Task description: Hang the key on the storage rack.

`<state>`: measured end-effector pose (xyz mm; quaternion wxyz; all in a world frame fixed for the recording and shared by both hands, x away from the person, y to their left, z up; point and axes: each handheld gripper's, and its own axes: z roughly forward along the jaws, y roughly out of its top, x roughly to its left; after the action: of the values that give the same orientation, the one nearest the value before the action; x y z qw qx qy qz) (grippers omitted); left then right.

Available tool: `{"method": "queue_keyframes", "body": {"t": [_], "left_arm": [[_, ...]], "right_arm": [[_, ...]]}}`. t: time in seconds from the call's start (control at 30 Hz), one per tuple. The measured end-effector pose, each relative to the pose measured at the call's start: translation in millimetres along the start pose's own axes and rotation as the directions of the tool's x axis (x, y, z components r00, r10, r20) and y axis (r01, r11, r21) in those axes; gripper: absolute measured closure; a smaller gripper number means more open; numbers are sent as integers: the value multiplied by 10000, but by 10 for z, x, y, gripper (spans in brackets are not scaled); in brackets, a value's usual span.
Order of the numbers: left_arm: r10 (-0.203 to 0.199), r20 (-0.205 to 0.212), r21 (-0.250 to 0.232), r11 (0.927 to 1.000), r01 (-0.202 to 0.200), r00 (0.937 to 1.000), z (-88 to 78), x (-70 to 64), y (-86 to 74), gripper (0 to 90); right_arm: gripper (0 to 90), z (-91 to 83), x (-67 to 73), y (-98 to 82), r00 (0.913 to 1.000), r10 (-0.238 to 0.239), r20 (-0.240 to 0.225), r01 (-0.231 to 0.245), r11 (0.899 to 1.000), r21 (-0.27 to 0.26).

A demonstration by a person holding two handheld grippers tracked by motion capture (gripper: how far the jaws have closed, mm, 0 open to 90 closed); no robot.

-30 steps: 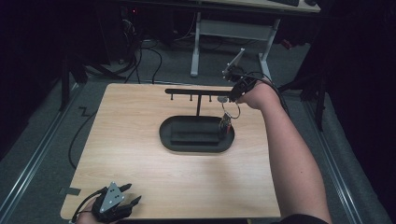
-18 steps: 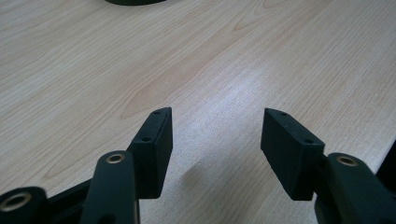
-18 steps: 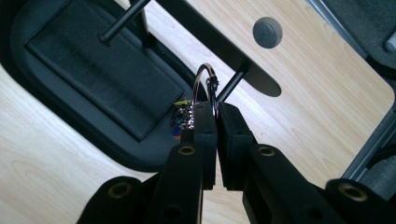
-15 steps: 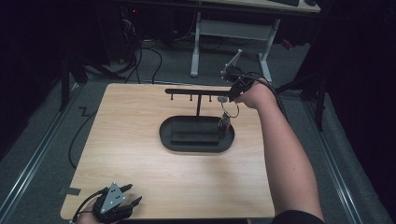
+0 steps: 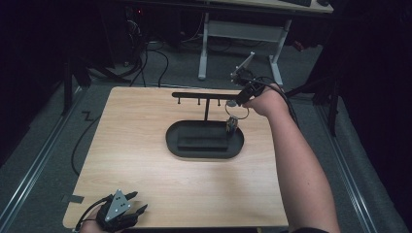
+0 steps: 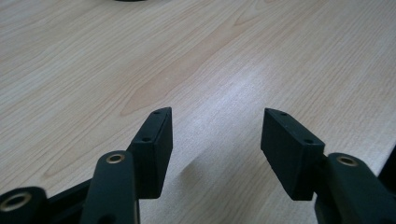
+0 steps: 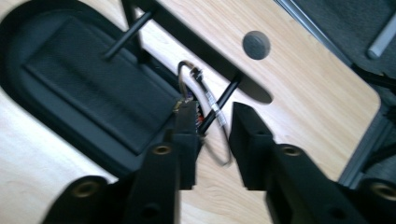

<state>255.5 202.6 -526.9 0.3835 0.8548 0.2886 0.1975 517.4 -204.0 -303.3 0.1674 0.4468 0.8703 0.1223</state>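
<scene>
1. Two hand-held grippers are in play, and the right gripper does the work: hanging a key ring on the end peg of a black key stand.
2. In the right gripper view the thin wire ring loops around that peg just ahead of the jaw tips. A small key bunch dangles from it beside the left-hand jaw.
3. In the high view the right gripper sits at the stand's right end. The ring and keys hang directly below it, over the oval tray base.
4. Its jaws have just been opening. They now stand narrowly parted with the ring wire between them, and the pads do not appear to press on it.
5. To finish the step well, it probably pays to open a little more before pulling away, so no pad snags the wire.
6. Backing off straight, away from the peg, should avoid dragging the ring off its tip.
7. A likely risk is the keys swinging and knocking the ring loose, so a slow retreat seems wise.
8. The left gripper rests far from the stand, at the near corner of the wooden table.
9. In the left gripper view, that gripper has its jaws spread wide, holding nothing, with bare wood ahead.
</scene>
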Motion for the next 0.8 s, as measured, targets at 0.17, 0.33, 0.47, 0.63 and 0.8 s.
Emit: {"method": "queue_keyframes", "body": {"t": [0.17,0.33,0.47,0.63,0.8], "left_arm": [[-254,-155,46,9997,254,9996,1,36,0,443],[-320,-258,47,9995,322,9992,-21,30,-10,443],[-636,-149,-217,9978,633,9979,-37,52,-2,445],[-686,-138,-203,9975,684,9975,-25,61,-6,444],[-766,-118,-208,9969,763,9970,-8,59,5,444]], "right_arm": [[575,-51,121,-220,9995,-32,-327,21,9994,-353],[464,-15,222,-449,9992,106,-375,-138,9961,-866],[396,71,329,-698,9987,-433,-273,382,9852,-1670],[359,148,369,-873,9987,-136,-482,22,9735,-2288],[323,238,383,-1089,9974,242,-672,-445,9467,-3190]]}}
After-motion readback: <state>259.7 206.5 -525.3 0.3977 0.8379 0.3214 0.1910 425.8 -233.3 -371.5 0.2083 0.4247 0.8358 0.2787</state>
